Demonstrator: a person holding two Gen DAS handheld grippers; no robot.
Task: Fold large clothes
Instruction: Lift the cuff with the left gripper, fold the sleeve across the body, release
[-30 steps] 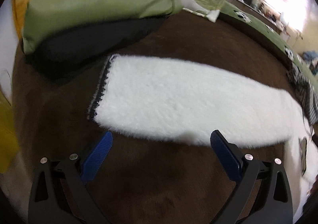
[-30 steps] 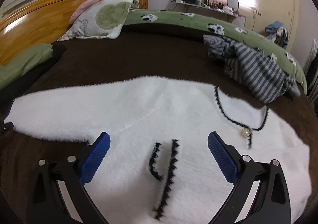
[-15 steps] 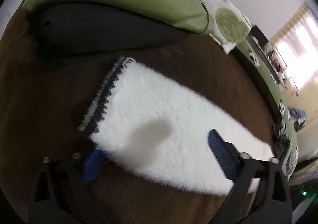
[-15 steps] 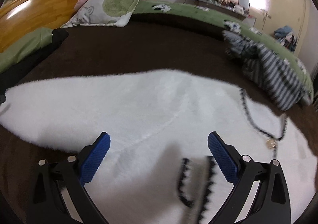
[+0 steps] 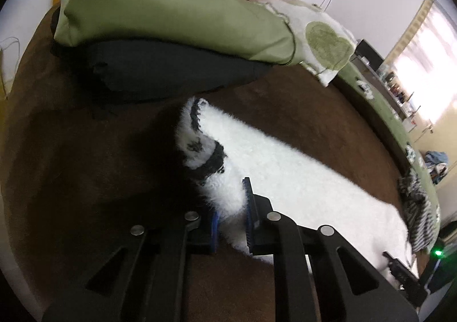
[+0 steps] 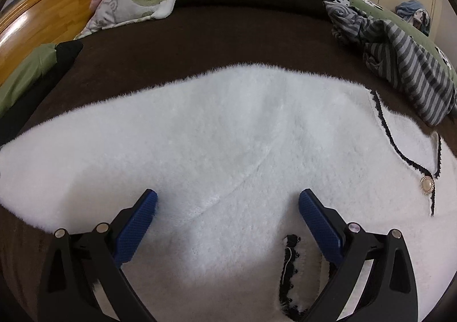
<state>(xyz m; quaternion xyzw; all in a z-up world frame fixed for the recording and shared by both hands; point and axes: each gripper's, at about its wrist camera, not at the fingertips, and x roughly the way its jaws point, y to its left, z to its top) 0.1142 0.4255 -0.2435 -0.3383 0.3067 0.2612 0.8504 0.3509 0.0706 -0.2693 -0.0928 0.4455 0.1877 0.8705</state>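
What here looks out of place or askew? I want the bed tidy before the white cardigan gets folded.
Two things. A striped garment lies crumpled in a heap on the far edge of the brown bedspread, not laid flat. The cardigan's cuff is bunched and lifted where the left gripper pinches it. The rest of the white cardigan lies flat.

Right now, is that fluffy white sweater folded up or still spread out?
Mostly spread: the white sweater lies flat on the brown bedspread; only its sleeve cuff is lifted.
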